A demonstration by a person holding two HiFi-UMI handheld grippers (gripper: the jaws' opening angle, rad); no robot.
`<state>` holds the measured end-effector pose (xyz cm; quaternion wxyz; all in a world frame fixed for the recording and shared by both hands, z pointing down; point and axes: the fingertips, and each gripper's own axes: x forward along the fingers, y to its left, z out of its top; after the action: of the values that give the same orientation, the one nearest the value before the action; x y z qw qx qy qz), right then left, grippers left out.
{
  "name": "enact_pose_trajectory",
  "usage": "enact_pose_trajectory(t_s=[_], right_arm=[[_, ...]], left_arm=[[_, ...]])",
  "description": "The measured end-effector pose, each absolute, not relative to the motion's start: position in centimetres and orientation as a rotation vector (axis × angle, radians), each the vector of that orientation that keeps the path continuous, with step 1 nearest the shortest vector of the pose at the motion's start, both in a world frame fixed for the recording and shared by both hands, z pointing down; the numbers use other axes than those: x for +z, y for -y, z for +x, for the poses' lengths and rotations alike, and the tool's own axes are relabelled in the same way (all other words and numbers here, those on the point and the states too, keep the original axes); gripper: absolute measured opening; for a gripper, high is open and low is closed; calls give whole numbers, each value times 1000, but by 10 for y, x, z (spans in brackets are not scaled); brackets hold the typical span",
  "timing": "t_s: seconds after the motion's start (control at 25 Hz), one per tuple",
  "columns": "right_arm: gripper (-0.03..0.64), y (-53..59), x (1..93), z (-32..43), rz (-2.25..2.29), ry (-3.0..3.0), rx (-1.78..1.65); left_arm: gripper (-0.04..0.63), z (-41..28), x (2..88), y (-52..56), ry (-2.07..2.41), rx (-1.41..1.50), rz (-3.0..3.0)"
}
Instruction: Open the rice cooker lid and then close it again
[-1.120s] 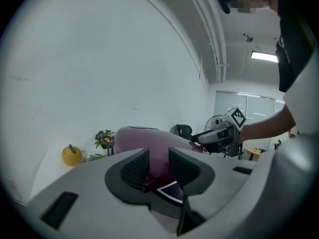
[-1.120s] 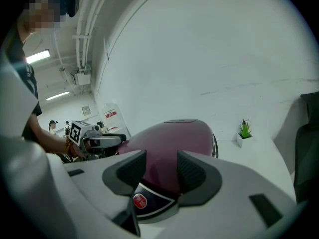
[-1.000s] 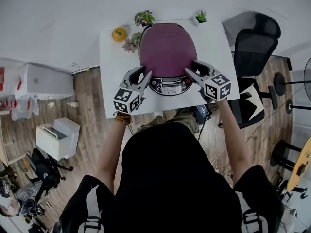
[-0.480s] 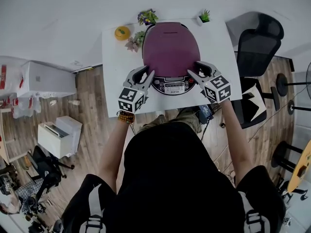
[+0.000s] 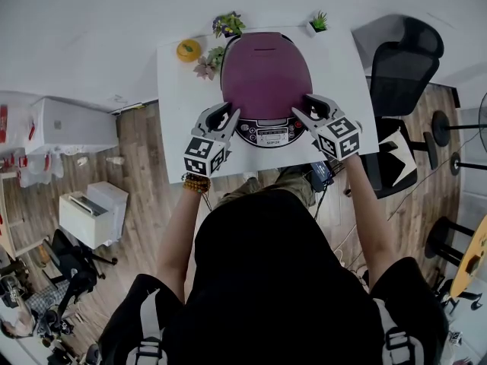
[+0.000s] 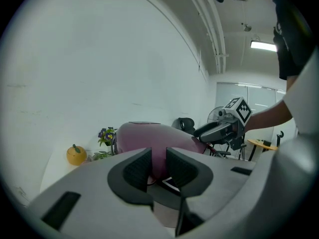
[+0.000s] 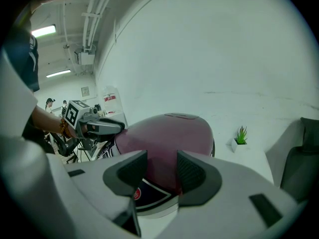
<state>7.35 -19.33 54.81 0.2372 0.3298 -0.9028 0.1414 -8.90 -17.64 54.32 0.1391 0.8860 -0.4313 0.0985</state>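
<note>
Lid (image 5: pixel 265 74): plain deep plum-purple
Control panel (image 5: pixel 264 134): black, silver rim, pale display
Left tool (image 5: pixel 230 111): grey, black pads, black-and-white square markers
Right tool (image 5: pixel 302 105): same grey, black and white
Surface (image 5: pixel 183 105): white
Pumpkin ornament (image 5: pixel 188 49): orange-yellow, green stem
Potted plant (image 5: pixel 317 24): green leaves, white pot
Floor (image 5: pixel 144 150): brown wood grain

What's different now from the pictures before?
Very little. The left gripper has just been closing its jaws, and the right gripper closed a touch too; neither pinches anything. Both stayed beside the rice cooker, and its lid is still shut.
</note>
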Motion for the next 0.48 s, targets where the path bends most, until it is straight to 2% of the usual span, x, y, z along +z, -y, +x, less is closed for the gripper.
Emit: enact_pose_trajectory(t_s=[0.48], right_arm=[[186, 191, 550, 71, 868, 2434, 360]], left_arm=[[85, -91, 544, 177, 1252, 293, 2551]])
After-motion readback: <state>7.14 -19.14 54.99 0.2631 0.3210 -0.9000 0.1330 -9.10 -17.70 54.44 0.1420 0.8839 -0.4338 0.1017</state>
